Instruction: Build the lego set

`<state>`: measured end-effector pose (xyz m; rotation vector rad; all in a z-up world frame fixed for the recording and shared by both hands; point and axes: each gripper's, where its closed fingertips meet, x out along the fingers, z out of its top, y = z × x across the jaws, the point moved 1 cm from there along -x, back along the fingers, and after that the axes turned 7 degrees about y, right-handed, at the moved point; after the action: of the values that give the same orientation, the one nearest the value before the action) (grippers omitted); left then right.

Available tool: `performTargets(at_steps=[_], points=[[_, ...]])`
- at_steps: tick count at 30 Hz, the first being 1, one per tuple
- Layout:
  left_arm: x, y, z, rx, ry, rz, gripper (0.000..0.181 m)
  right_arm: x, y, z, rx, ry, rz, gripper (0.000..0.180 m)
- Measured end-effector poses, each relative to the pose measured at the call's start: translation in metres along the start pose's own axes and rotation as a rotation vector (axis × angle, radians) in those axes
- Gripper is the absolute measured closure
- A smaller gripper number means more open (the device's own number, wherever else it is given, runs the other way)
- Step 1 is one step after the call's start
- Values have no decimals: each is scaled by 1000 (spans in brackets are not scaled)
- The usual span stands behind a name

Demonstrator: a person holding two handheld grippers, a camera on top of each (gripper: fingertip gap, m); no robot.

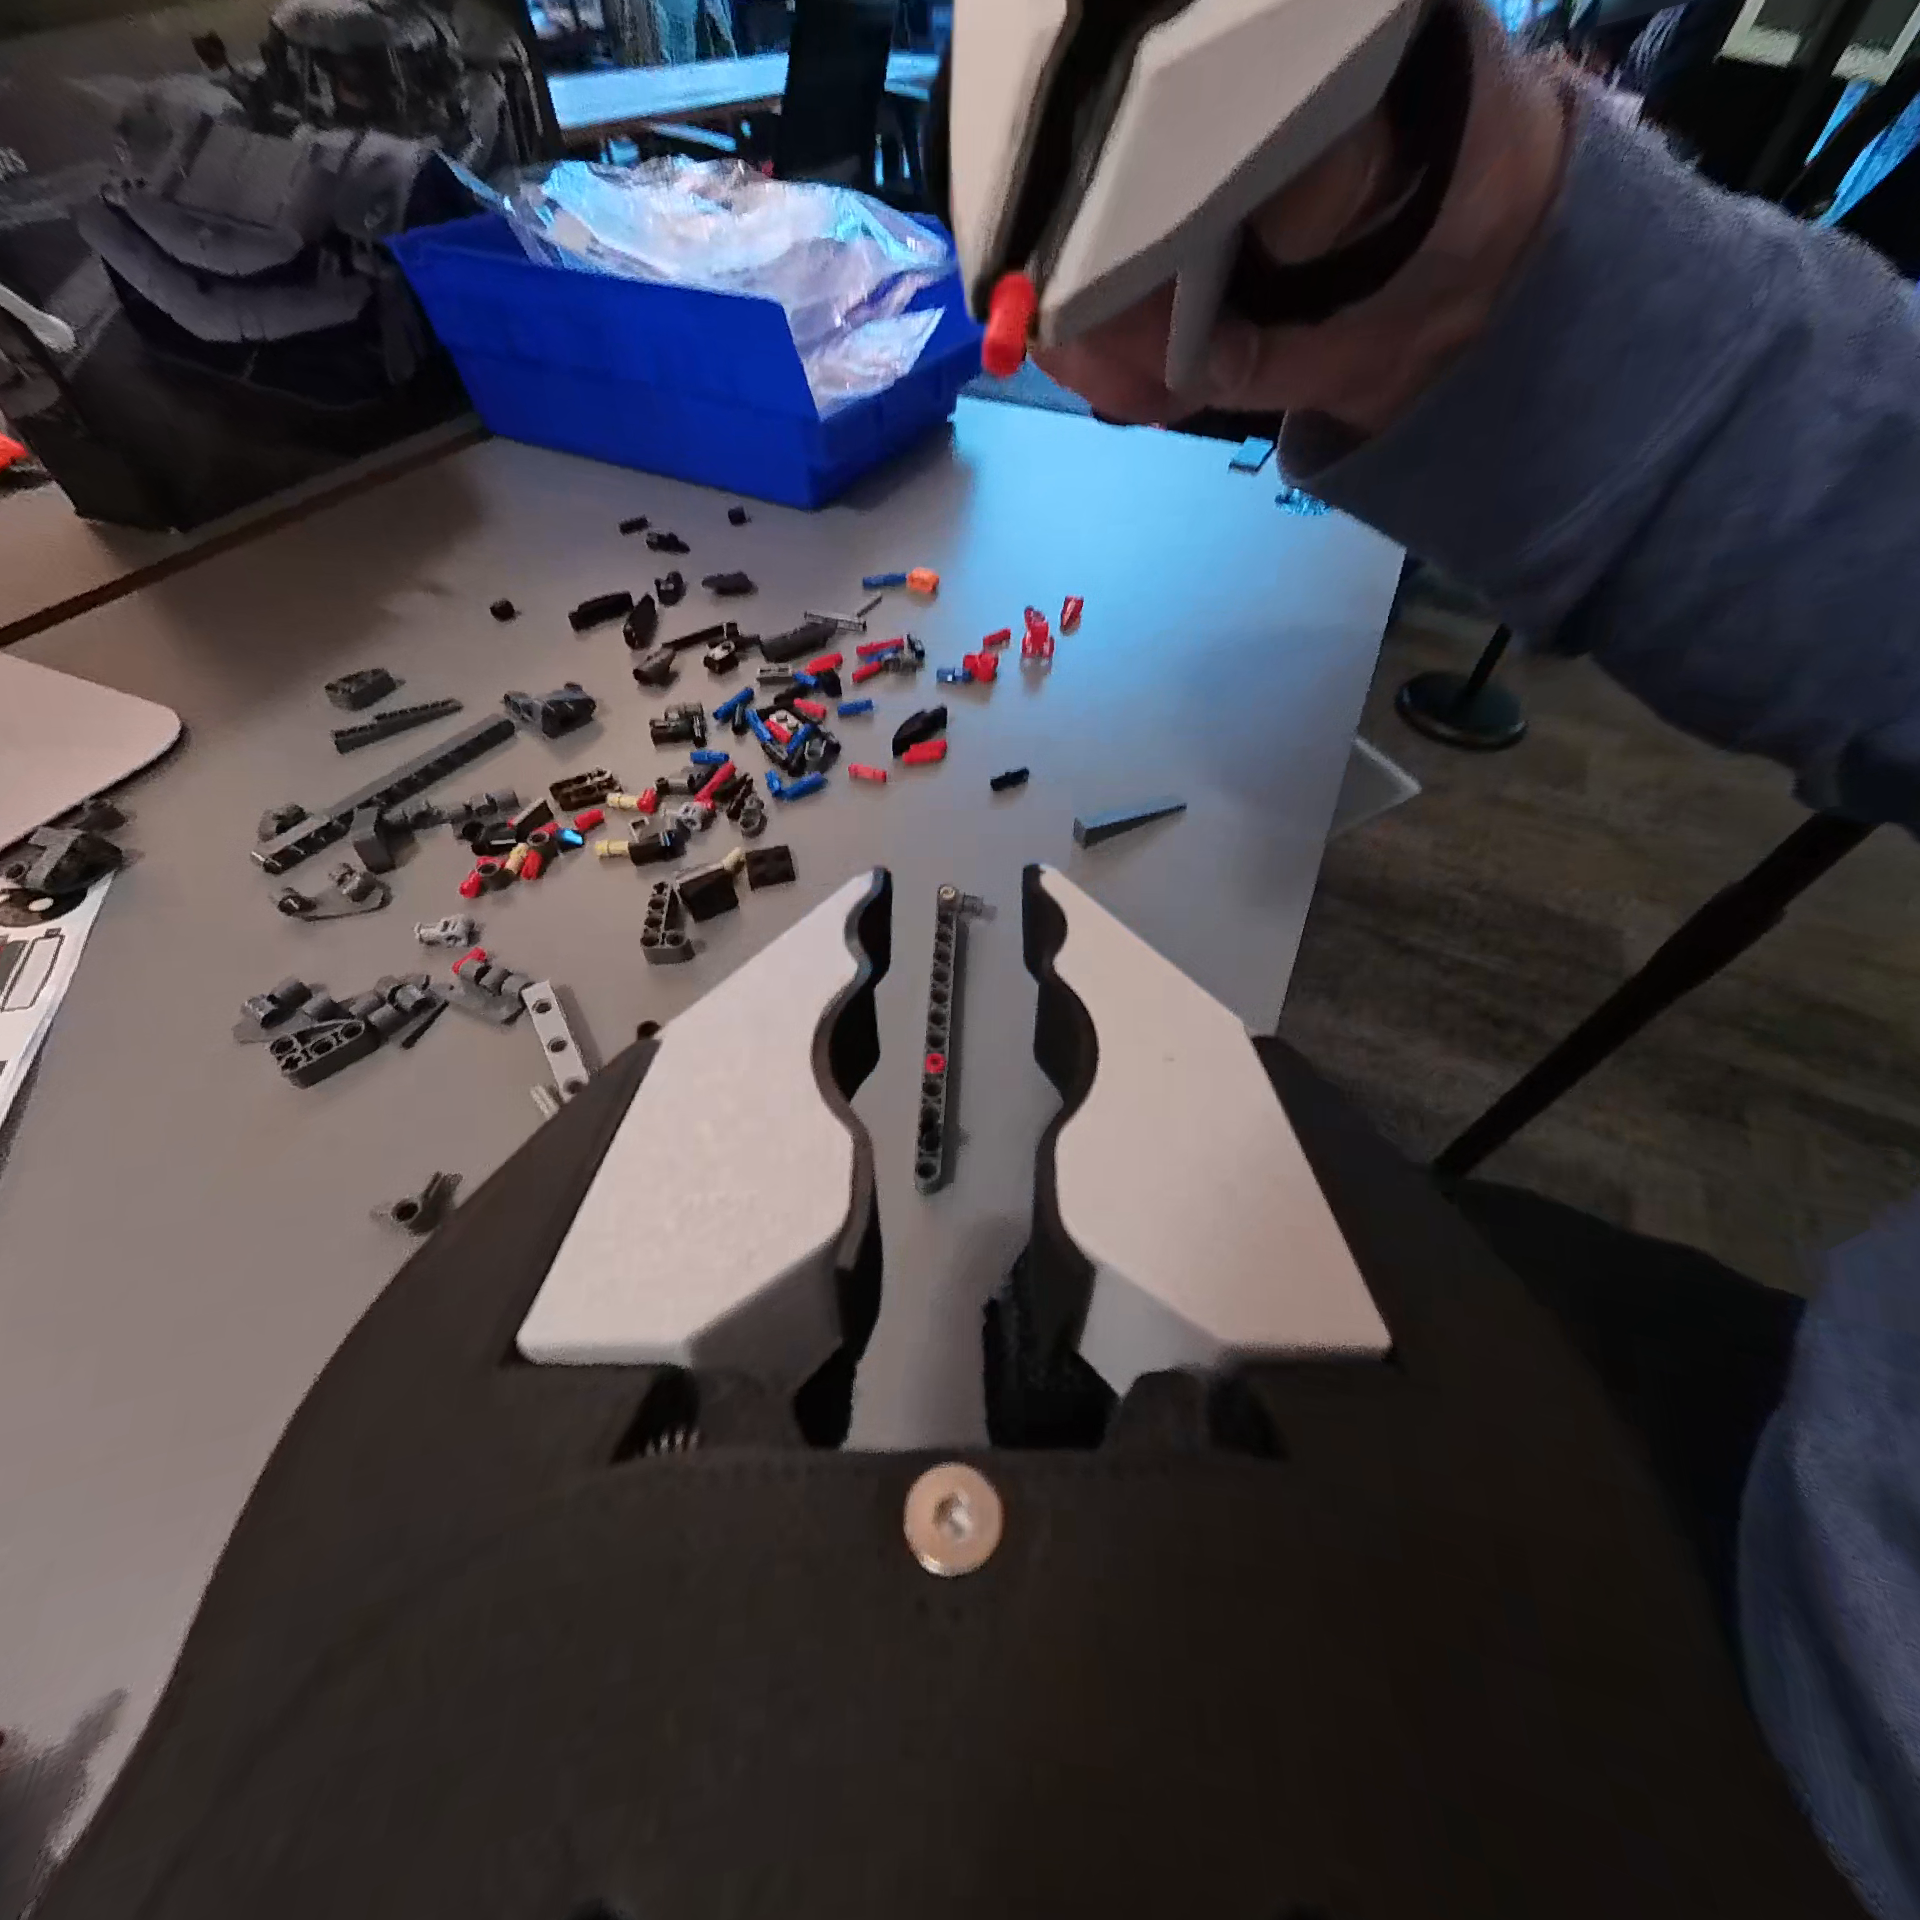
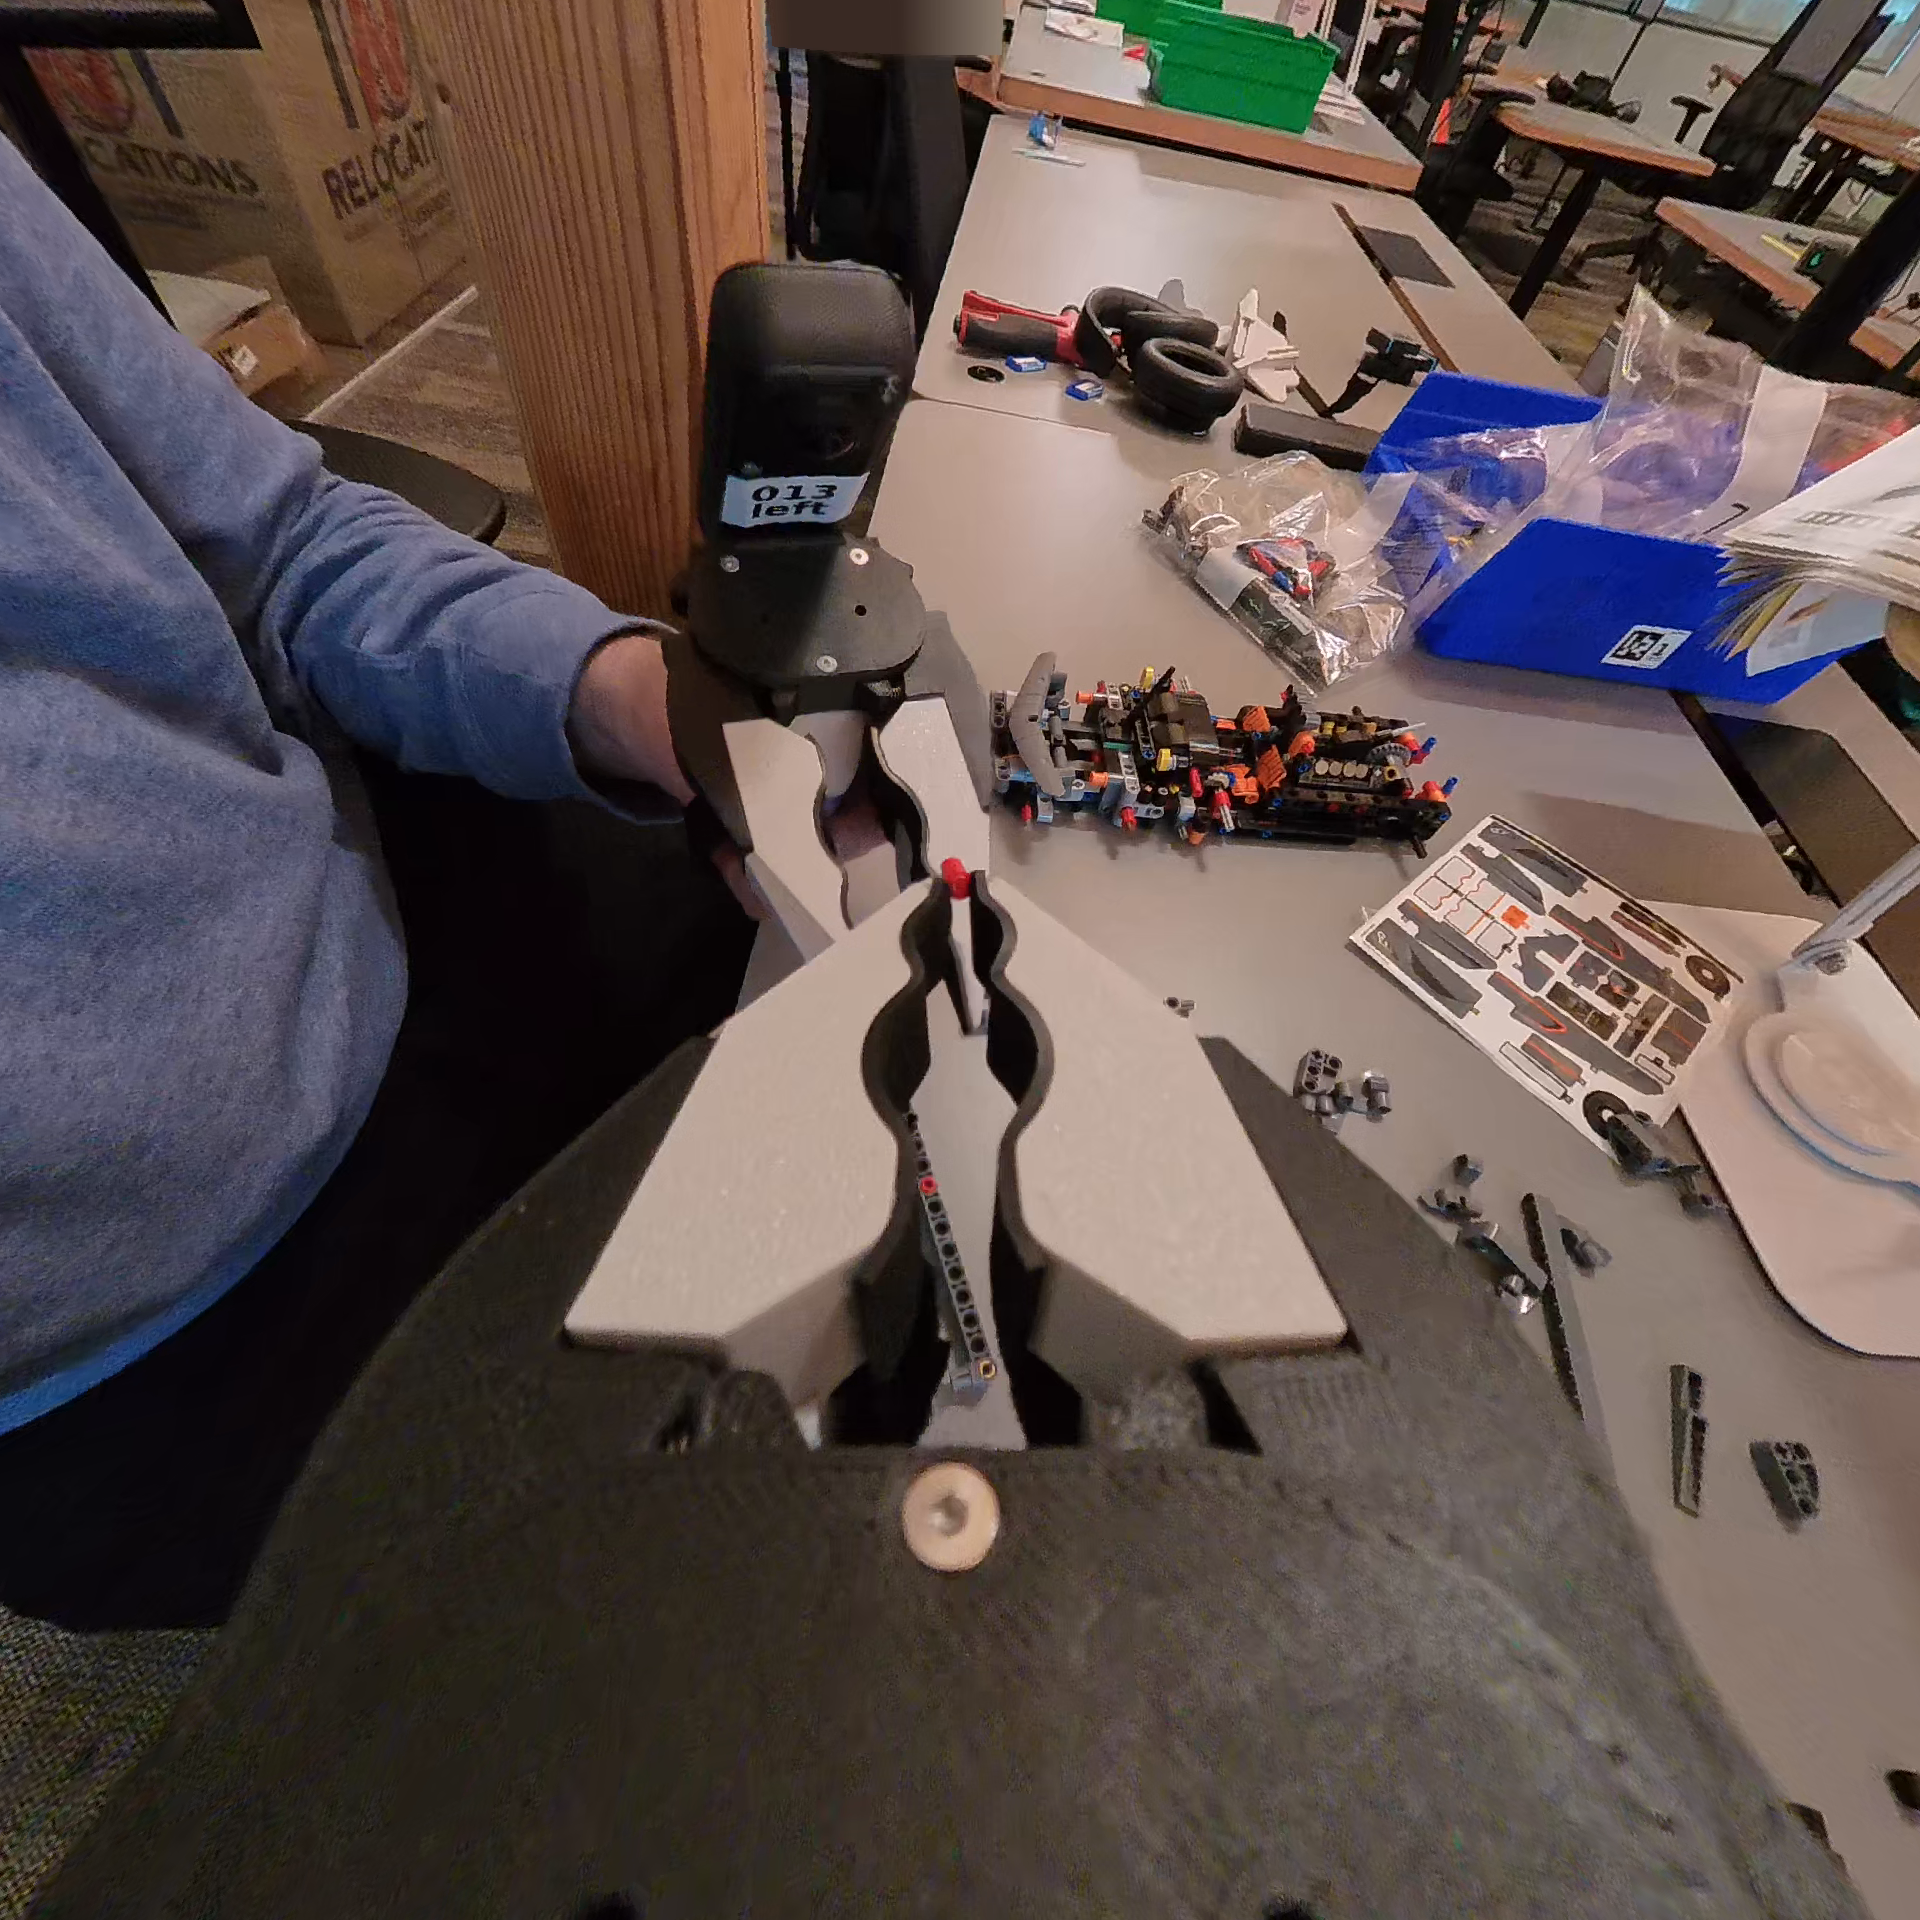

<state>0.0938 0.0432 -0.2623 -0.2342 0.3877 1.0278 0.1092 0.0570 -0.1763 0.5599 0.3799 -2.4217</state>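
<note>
A long dark grey beam (image 1: 940, 1039) with a red pin in one hole lies flat on the grey table (image 1: 1143, 582). My left gripper (image 1: 956, 883) is open and empty, with one finger on each side of the beam and apart from it. My right gripper (image 1: 1039, 301) hangs above and beyond it, shut on a small red pin (image 1: 1006, 324). In the right wrist view, the red pin (image 2: 954, 876) sits at the tips of the right gripper (image 2: 961, 888). The beam (image 2: 951, 1268) lies below, and the left gripper (image 2: 883, 862) is just beyond.
Several loose pieces (image 1: 727, 727) are scattered ahead on the left. A blue bin (image 1: 675, 384) with plastic bags stands behind them. A part-built car chassis (image 2: 1216, 769), a bag of pieces (image 2: 1278, 561) and a sticker sheet (image 2: 1538, 977) lie on the table. The table edge (image 1: 1340, 727) is close. There is about 9 cm between the tips of the two grippers.
</note>
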Motion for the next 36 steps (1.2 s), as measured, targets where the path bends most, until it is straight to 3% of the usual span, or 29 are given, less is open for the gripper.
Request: performTargets(at_steps=[18,36], points=[[24,4,-27,31,127,32,154,9,-11,-39,58,36,-10,179],[34,8,-38,53,170,63,151,17,-14,-47,74,33,8,179]])
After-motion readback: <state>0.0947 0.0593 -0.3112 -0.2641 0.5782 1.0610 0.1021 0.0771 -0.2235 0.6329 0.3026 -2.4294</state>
